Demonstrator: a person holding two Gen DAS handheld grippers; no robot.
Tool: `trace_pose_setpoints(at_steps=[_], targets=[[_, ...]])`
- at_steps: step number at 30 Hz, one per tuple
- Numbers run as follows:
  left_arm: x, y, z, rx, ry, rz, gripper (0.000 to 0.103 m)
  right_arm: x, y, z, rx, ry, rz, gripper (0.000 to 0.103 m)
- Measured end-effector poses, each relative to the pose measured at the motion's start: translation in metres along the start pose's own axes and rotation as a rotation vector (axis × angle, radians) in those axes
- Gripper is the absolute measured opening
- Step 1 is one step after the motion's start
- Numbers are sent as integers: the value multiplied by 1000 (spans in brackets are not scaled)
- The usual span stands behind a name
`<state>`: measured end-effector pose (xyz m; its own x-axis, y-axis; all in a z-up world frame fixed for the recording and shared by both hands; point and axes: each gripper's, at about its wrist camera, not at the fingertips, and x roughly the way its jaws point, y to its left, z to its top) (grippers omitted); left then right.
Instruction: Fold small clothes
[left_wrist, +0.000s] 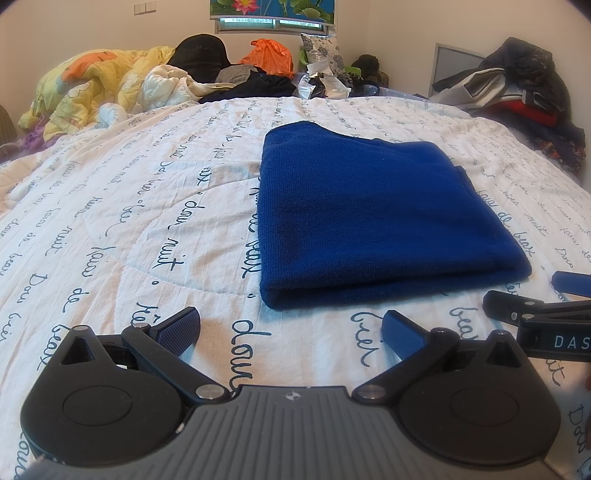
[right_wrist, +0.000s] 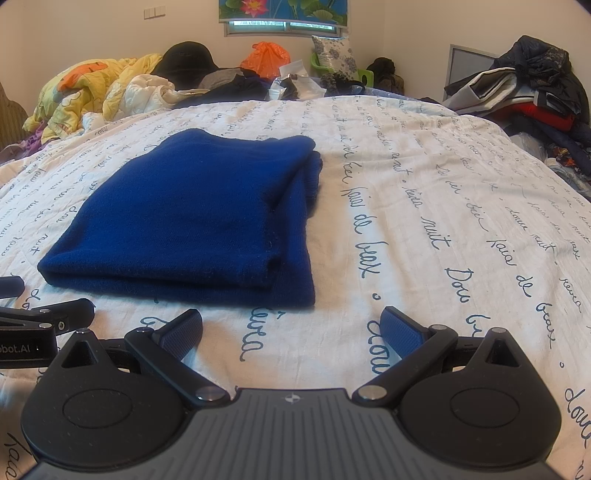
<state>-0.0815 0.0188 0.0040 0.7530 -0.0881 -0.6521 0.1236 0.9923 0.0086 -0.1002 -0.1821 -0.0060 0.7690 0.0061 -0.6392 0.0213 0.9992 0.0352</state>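
Blue knitted cloth, the folded royal-blue garment, lies flat in a neat rectangle on the white quilted bedspread printed with dark cursive script; its rounded fold faces the cameras, and in the right wrist view its layered open edges show along the garment's right side. The left gripper sits low over the bedspread just short of the garment's near edge, its blue-padded fingers spread wide with nothing between them; the right gripper sits beside it, near the garment's right front corner, fingers likewise wide apart and holding nothing; neither touches the cloth. At the far end of the bed lie a rumpled yellow-and-orange quilt, an orange plastic bag and a dark heap of clothes on the right.
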Motion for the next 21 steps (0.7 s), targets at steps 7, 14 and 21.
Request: trace_pose_setpoints(at_steps=[7,14,21], targets=[[0,1,0,1,0,-1,103,0,0,0,0,0,-1,103],[1,1,0,1,-1,-2,103,-1,0,0,0,-1,-1,103],[0,2,1,0,2,-1,103,-1,0,0,0,0,-1,103]])
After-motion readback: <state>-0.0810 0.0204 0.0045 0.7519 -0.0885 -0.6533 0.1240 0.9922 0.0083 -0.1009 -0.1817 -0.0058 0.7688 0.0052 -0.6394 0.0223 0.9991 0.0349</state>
